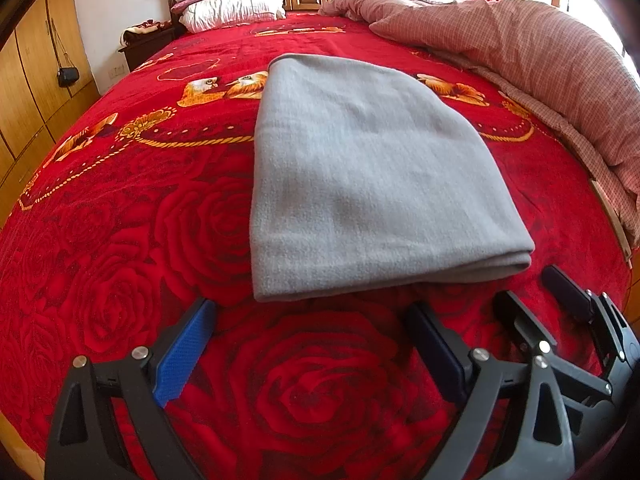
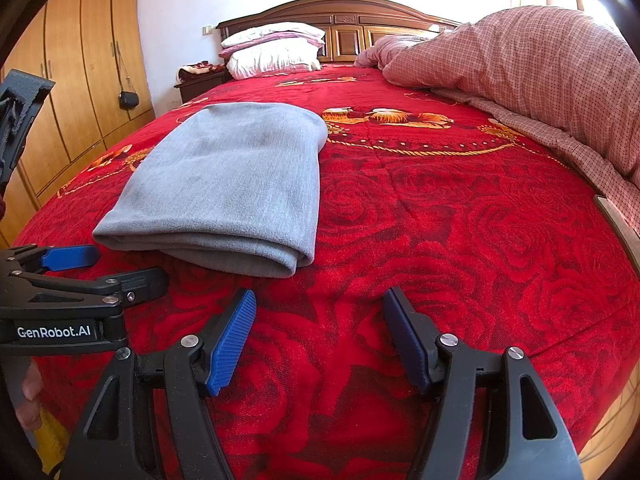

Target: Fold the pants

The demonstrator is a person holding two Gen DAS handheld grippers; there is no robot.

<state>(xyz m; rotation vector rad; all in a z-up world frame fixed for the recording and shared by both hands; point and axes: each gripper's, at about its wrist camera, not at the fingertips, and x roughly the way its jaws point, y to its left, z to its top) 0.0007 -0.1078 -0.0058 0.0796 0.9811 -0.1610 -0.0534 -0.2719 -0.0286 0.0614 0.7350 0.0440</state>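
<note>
Pants (image 1: 360, 176), fingertip (image 2: 30, 394) right-view only

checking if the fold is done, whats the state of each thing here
grey pants: folded into a flat stack, lying free on the red bedspread
left gripper: open, empty, just short of the pants
right gripper: open, empty
checked quilt: bunched along the bed's side
pillows: stacked at the headboard

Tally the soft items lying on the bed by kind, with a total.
Folded grey pants: 1
White pillows: 2
Checked quilt: 1
Red rose blanket: 1
Total: 5
</note>
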